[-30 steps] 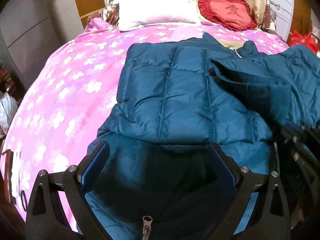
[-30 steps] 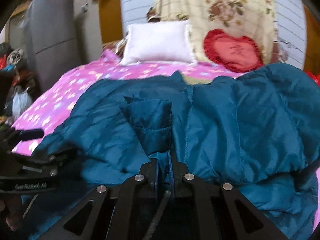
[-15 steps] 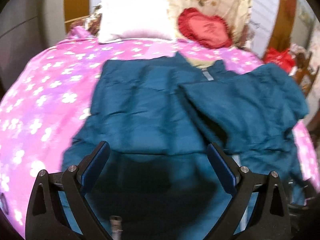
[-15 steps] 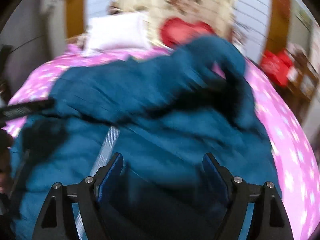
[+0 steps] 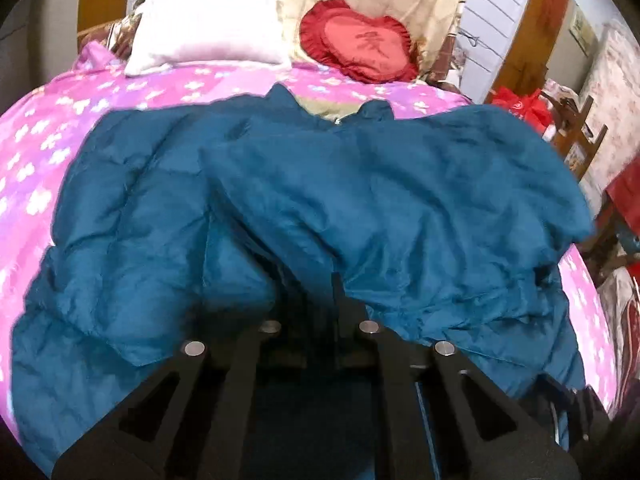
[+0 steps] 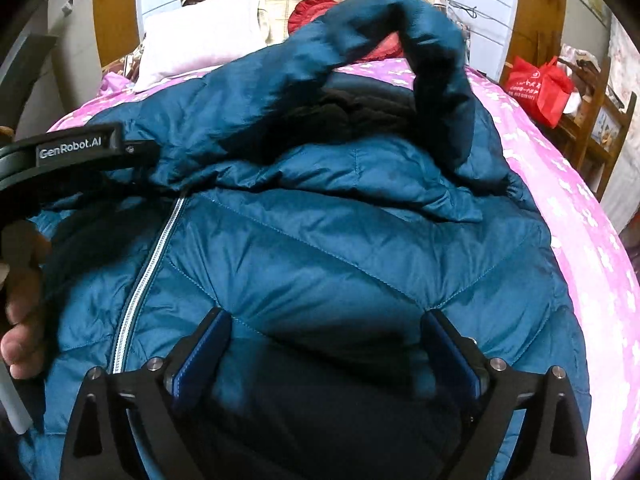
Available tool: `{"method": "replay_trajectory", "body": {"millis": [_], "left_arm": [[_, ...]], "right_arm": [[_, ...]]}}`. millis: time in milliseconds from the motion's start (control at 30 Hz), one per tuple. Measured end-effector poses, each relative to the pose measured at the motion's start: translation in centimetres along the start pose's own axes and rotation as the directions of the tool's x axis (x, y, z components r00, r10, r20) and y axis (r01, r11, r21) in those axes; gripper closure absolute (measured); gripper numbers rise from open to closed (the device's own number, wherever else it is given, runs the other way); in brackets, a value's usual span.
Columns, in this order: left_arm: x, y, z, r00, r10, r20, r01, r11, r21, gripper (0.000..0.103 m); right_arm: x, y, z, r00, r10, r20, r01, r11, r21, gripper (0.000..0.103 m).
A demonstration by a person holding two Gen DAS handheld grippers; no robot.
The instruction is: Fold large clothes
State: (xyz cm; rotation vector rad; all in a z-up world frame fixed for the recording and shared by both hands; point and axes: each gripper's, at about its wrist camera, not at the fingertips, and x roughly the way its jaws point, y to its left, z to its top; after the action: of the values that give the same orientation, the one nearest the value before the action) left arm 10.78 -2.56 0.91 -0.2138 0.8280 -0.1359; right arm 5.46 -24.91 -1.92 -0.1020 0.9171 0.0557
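Observation:
A large teal quilted jacket [image 5: 400,200] lies spread over the bed, one flap folded across its middle. My left gripper [image 5: 320,292] points down at its near edge, jaws closing together with a fold of the fabric pinched at the tips. In the right wrist view the left gripper [image 6: 136,148] enters from the left and holds up a raised loop of the jacket [image 6: 320,260]. A hand [image 6: 24,320] grips its handle. My right gripper [image 6: 324,344] hovers over the lower front panel beside the zipper [image 6: 148,272], jaws opening wide. Fabric lies beneath them, not pinched.
The bed has a pink flowered cover [image 5: 48,140]. A white pillow [image 5: 208,24] and a red heart cushion [image 5: 360,48] lie at its head. A red bag [image 6: 536,84] and wooden furniture [image 6: 600,128] stand to the right of the bed.
My left gripper went from wide open to shut on the jacket's near edge. My right gripper let go of the fabric it pinched and opened wide. A flap now stands lifted.

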Motion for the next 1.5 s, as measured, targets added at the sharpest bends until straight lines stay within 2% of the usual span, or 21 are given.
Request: {"method": "replay_trajectory", "body": {"millis": [133,233,367,633,733,767,900,933,1000,1067,1133,1200,1267,1300,1333,1400,1467,1500], "left_arm": [[-3.2,2.6,0.5,0.999,0.010,0.046,-0.007,0.997,-0.082,0.096],[-5.6,5.6,1.0,0.992,0.077,0.100,-0.064,0.990,-0.127,0.096],[-5.0,9.0,1.1,0.993,0.098,0.063,-0.082,0.974,-0.213,0.096],[-2.8,9.4,0.3,0.991,0.131,-0.017,-0.132,0.969,-0.207,0.094],[-2.5,9.8,-0.2,0.989,0.147,-0.030,-0.150,0.964,-0.221,0.082],[-2.5,10.0,-0.2,0.988,0.152,-0.035,-0.156,0.961,-0.229,0.073],[-4.2,12.0,0.0,0.984,0.180,0.010,-0.168,0.934,-0.316,0.056],[-4.7,12.7,0.1,0.982,0.188,0.026,-0.167,0.922,-0.348,0.055],[-6.1,13.4,0.3,0.962,0.265,0.063,-0.221,0.896,-0.385,0.055],[-7.0,13.0,0.7,0.950,0.295,0.104,-0.239,0.899,-0.367,0.055],[-7.6,11.6,1.4,0.941,0.304,0.148,-0.247,0.918,-0.310,0.055],[-7.6,9.6,2.0,0.940,0.280,0.196,-0.236,0.947,-0.220,0.055],[-6.5,7.4,2.7,0.946,0.229,0.228,-0.207,0.971,-0.117,0.052],[-5.5,6.7,2.9,0.951,0.219,0.218,-0.208,0.975,-0.071,0.047],[-4.2,6.2,2.9,0.960,0.212,0.183,-0.210,0.977,-0.032,0.047],[-1.3,6.0,2.5,0.980,0.179,0.087,-0.181,0.983,0.012,0.047],[0.5,6.6,2.3,0.980,0.199,0.015,-0.199,0.980,-0.001,0.047],[0.8,6.9,2.2,0.981,0.194,0.008,-0.193,0.981,-0.015,0.047]], "right_arm": [[0.0,0.3,0.0,1.000,-0.010,-0.004,0.010,1.000,-0.002,0.002],[-0.1,0.1,-0.1,1.000,-0.006,-0.004,0.006,1.000,0.001,0.002],[0.0,-0.2,-0.1,1.000,0.000,-0.009,0.000,1.000,0.006,0.001],[0.4,-1.0,0.0,0.999,0.038,-0.019,-0.037,0.999,0.030,0.000],[0.5,-1.1,0.0,0.999,0.046,-0.022,-0.045,0.998,0.036,0.000],[0.5,-1.2,0.0,0.999,0.048,-0.022,-0.047,0.998,0.038,0.000],[0.3,-1.1,-0.1,0.999,0.047,-0.022,-0.046,0.998,0.033,0.000],[0.3,-1.1,-0.1,0.999,0.046,-0.021,-0.045,0.998,0.032,0.000],[0.1,-1.0,-0.2,0.999,0.048,-0.021,-0.048,0.999,0.023,0.000],[-0.3,-1.0,-0.2,0.998,0.065,-0.012,-0.065,0.998,0.015,0.000],[-0.9,-1.1,0.0,0.997,0.083,0.003,-0.083,0.996,0.009,0.000],[-1.8,-1.4,0.1,0.995,0.086,0.047,-0.087,0.996,0.022,0.000],[-2.6,-2.3,0.6,0.990,0.114,0.081,-0.119,0.991,0.054,0.000],[-2.8,-2.9,0.9,0.988,0.132,0.085,-0.138,0.989,0.060,0.000],[-3.1,-3.4,1.4,0.985,0.142,0.096,-0.147,0.988,0.055,0.000],[-4.3,-5.1,2.7,0.981,0.104,0.167,-0.112,0.993,0.043,0.000],[-5.3,-7.2,4.8,0.971,0.046,0.234,-0.064,0.996,0.069,0.000],[-5.5,-9.1,6.6,0.963,0.038,0.266,-0.071,0.991,0.115,0.000]]}}
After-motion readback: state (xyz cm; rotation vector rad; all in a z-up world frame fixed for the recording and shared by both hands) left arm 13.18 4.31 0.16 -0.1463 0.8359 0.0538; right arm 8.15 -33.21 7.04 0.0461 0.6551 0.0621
